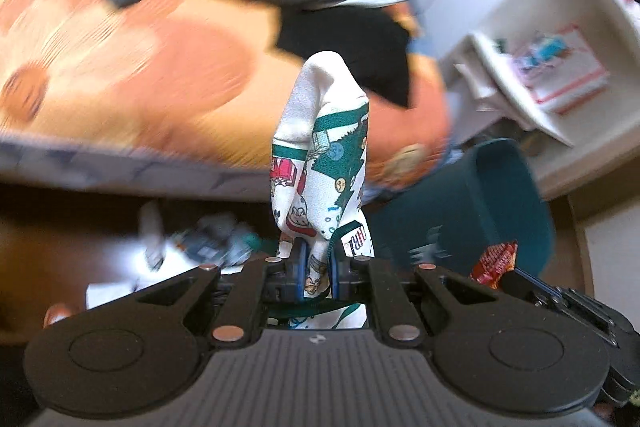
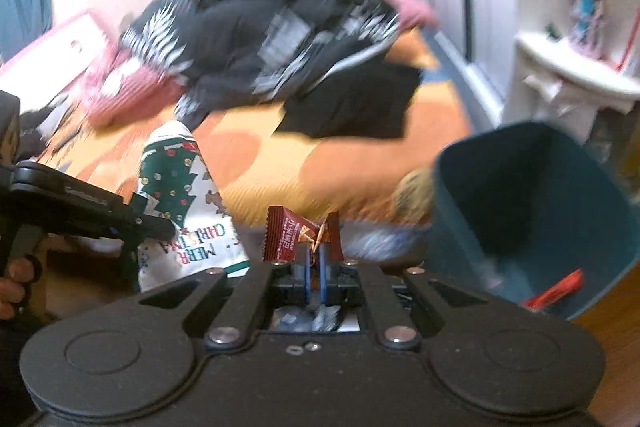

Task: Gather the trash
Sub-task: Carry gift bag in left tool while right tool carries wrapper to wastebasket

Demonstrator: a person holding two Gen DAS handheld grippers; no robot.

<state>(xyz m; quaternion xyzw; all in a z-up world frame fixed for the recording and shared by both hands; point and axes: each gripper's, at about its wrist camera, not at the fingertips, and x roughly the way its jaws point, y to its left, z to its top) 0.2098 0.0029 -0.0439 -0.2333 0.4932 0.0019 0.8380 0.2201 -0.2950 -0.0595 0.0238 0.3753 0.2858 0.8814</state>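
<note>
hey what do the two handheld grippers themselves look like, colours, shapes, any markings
Both match: the left gripper and right gripper are matte black, each with two round discs at the base, angled link bars with silver rivets, and narrow fingers faced with blue pads. From the right wrist view, the left one shows small pale lettering, too blurred to read.

Two grippers (image 1: pixel 318 267) (image 2: pixel 314 263), one printed bag (image 1: pixel 324 163), one teal bin (image 2: pixel 532 211), perhaps two wrappers (image 2: pixel 298 235) (image 2: pixel 554 291) (one blurred).

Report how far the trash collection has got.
Done: one red wrapper already lies in the teal bin. In hand: the right gripper pinches a brown snack wrapper; the left gripper holds a Christmas-print cloth bag. Left: dropping both; the bin stands at right.
</note>
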